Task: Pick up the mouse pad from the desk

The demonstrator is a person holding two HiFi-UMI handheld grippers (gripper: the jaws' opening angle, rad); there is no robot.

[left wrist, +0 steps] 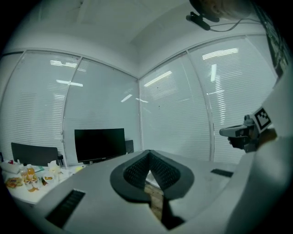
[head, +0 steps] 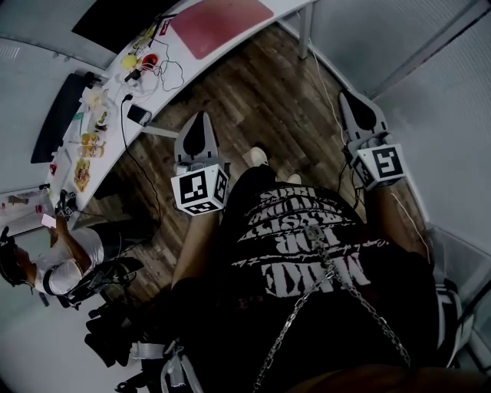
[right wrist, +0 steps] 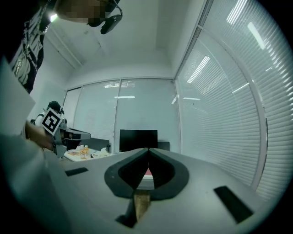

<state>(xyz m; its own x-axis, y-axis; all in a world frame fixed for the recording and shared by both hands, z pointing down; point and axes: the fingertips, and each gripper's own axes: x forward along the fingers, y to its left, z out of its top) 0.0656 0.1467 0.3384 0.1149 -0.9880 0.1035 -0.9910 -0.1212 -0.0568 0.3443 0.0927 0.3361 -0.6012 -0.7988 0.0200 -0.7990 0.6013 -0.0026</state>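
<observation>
Well, from my station the mouse pad (head: 221,27) shows as a reddish rectangle lying flat on the white table (head: 285,6), at the top of the head view. A stretch of wooden floor (head: 253,92) separates it from both tools, so I judge the task has not reached the pick-up stage.

The left gripper (head: 201,123) has its fingers pressed together with nothing between them. Its own view confirms that: the dark pads meet at the tip (left wrist: 149,153), with only a strip of floor and table edge visible below. The right gripper (head: 354,104) is likewise closed and empty. In its view, a sliver of the red pad (right wrist: 147,173) shows just under the joined tips (right wrist: 147,151), so that tool looks aimed roughly at the pad.

What matters to me is the bearing. In the head view the pad lies almost straight ahead of the left gripper, and ahead and off to the left of the right one. The left therefore looks nearer. The pad's long axis runs along the table's edge, crosswise to the line I would approach on.

My guess is that either tool needs its fingers spread before it can take the near long edge. A dark monitor (left wrist: 100,144) stands behind the pad, and the table's far left part holds cables and snack clutter.
</observation>
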